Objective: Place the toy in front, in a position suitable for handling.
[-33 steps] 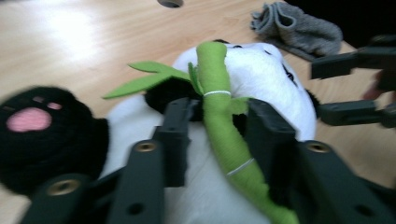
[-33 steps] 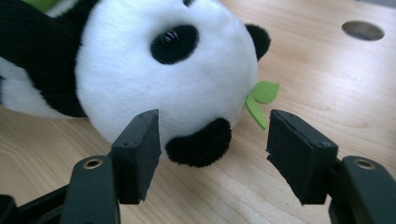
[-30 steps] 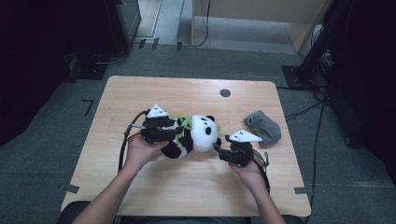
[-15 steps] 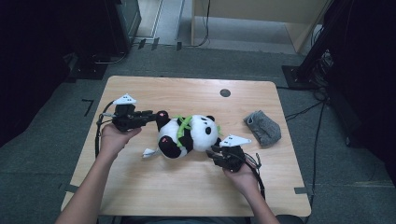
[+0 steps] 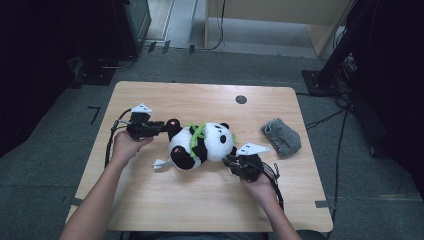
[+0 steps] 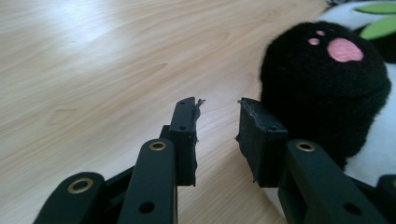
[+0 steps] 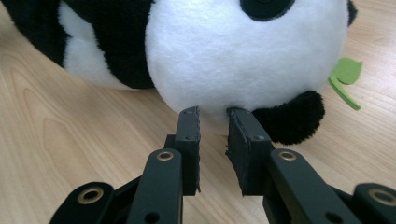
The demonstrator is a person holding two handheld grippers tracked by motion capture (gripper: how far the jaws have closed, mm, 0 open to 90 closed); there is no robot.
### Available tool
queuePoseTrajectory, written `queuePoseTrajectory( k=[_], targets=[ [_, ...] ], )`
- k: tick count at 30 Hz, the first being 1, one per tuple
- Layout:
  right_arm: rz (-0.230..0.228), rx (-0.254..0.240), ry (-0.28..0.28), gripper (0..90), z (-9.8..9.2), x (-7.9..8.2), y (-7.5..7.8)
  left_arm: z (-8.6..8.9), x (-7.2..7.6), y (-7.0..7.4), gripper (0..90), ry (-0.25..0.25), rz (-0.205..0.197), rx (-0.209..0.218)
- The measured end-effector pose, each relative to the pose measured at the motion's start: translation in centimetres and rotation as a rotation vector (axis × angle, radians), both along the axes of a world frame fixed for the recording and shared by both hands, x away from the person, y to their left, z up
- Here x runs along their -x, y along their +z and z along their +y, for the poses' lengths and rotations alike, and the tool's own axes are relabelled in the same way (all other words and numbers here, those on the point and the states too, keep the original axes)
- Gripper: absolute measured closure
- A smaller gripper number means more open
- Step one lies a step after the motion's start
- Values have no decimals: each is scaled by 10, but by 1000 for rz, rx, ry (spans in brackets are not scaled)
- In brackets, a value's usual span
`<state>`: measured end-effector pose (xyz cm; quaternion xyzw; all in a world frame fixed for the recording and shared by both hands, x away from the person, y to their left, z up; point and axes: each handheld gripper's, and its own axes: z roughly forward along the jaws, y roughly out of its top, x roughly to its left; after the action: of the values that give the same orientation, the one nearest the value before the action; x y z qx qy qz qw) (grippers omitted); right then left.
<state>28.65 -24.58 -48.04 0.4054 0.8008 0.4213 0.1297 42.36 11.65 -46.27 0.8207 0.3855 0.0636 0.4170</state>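
Two hand-held grippers flanking the plush panda (image 5: 202, 145) lying lengthwise across the table (image 5: 150, 210): left hand-held gripper (image 5: 162, 127), closed on nothing, touching its foot, right hand-held gripper (image 5: 231, 161), just closing emptily, nosing its head.

1 panda plush (image 5: 202, 145), 1 grey cloth (image 5: 281, 136)

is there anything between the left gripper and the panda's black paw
Nothing visible. The left gripper sits right beside the panda's black paw, with bare table ahead of its empty jaws.
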Motion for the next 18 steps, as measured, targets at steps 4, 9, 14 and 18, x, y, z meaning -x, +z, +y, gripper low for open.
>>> queuePoseTrajectory(
  k=[4, 9, 14, 18],
  targets=[
    [-2, 17, -18, 730, -2, -3, -1, -1, 2, -1, 676, -22, 19, 40],
    [0, 19, -57, 727, -10, -11, -2, 1, 11, -2, 674, -80, 54, 56],
    [3, -7, -94, 728, -16, -25, -3, 3, 24, -4, 664, -112, 63, 70],
    [1, -28, -115, 729, -17, -33, -7, 6, 36, -3, 657, -135, 56, 86]
  ],
)
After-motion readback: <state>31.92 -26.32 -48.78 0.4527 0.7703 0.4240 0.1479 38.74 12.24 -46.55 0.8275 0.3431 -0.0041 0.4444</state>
